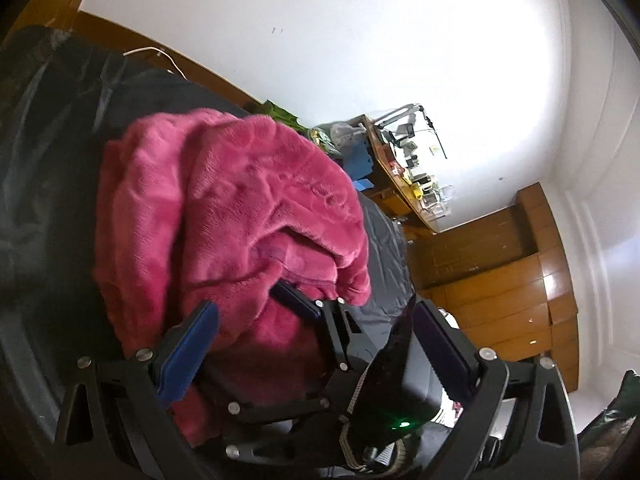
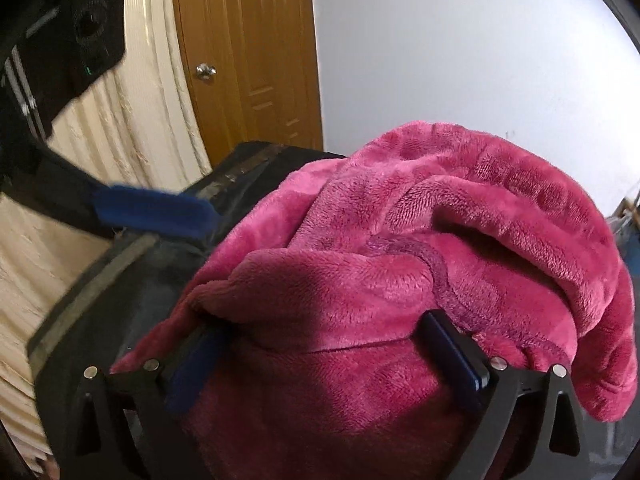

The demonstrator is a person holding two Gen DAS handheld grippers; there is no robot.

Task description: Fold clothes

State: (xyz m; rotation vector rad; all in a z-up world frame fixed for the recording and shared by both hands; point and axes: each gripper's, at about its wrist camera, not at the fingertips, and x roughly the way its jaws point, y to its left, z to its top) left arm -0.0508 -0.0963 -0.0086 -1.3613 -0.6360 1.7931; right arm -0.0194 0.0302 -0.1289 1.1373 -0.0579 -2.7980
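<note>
With the pink fleece (image 2: 400,264) heaped on the dark bed (image 2: 132,280), our right gripper (image 2: 320,364) straddles a fold, jaws wide and gripping nothing, left gripper (image 1: 316,344) open at nine o'clock; we should clamp one edge only.

pink fleece garment (image 2: 400,264) lying bunched up

it is sitting in a soft, rumpled heap on a dark cover (image 2: 132,280), plush folds rolling over each other, one thick fold drooping down over its right side.

Your fleece garment (image 2: 400,240) lies heaped on the bed (image 2: 120,280). The door (image 2: 248,60) stands far behind it, curtain (image 2: 132,128) to the left.
</note>
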